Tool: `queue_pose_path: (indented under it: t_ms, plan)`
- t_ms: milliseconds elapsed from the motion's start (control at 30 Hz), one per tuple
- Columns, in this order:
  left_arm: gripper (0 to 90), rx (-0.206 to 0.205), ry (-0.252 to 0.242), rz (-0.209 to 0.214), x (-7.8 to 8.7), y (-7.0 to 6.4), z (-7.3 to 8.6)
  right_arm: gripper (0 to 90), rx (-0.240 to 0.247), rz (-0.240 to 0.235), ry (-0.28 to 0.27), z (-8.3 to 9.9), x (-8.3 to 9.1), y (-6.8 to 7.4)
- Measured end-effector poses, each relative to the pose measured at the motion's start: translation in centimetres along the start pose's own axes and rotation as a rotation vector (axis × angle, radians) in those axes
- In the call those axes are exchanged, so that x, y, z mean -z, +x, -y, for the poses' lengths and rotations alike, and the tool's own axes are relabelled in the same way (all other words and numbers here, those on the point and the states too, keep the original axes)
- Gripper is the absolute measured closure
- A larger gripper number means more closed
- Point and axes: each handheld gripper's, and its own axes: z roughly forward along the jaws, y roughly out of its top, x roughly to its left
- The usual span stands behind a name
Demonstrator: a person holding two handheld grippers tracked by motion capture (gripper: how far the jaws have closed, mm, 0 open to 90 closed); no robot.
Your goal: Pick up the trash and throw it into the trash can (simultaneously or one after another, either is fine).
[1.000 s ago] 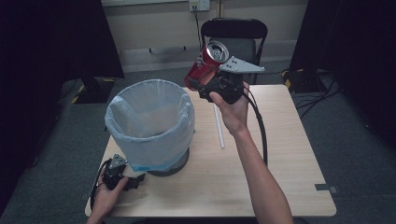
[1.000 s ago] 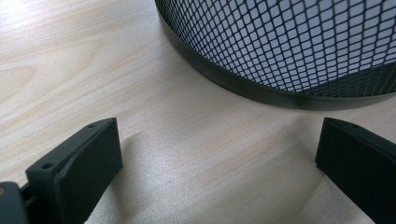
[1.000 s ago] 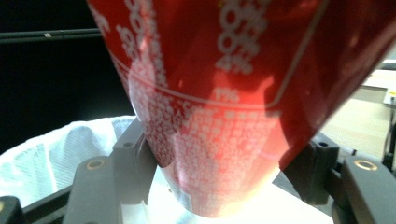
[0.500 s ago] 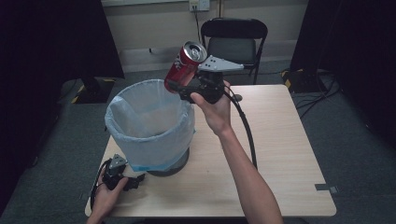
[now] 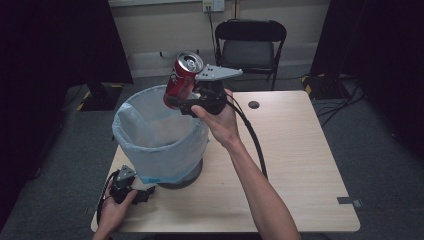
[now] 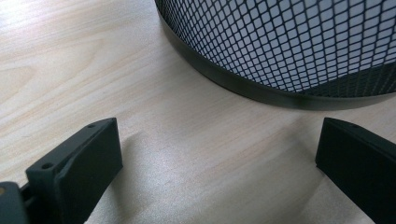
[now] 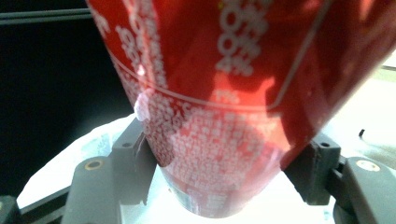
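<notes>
The red can [image 5: 183,79] is held in the air above the far right part of the rim of the waste bin [image 5: 160,137], tilted so that its opened top faces up and toward the camera in the high view. The right gripper [image 5: 187,102] clamps the can near its lower end; in the right gripper view the two black jaws press against opposite sides of the can [image 7: 219,116], with white printed text visible on the red wall (the print is too blurred to read). The right hand [image 5: 220,117] grasps the gripper body, the grey three-cornered plate points away from the can toward the far right, and the cable [image 5: 252,142] trails back along the forearm. The waste bin is a black mesh basket [image 6: 289,42] lined with a pale blue bag [image 5: 145,130], and it stands on the left half of the wooden table [image 5: 300,165]. The left gripper [image 5: 142,196] rests low on the table at the near left corner, just beside the base of the bin, held by the left hand [image 5: 116,207]. In the left gripper view its jaws stand wide apart with nothing between them, above bare wood. A black chair [image 5: 250,42] stands behind the table.
</notes>
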Motion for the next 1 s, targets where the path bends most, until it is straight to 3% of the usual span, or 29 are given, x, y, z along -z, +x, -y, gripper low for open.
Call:
queue_pose_path:
  t_ms: [200,733,833,1000]
  plan:
    - [0.0,0.0,0.0,0.0,0.0,0.0,0.0,26.5,0.007,0.014,0.008,0.1,0.0,0.1]
    - [0.0,0.0,0.0,0.0,0.0,0.0,0.0,28.3,-0.002,0.059,0.009,0.2,0.2,-0.5]
    - [0.0,0.0,0.0,0.0,0.0,0.0,0.0,28.8,0.015,0.1,0.017,0.3,0.7,-0.9]
    - [0.0,0.0,0.0,0.0,0.0,0.0,0.0,27.7,0.015,0.126,0.029,0.4,1.3,-1.3]
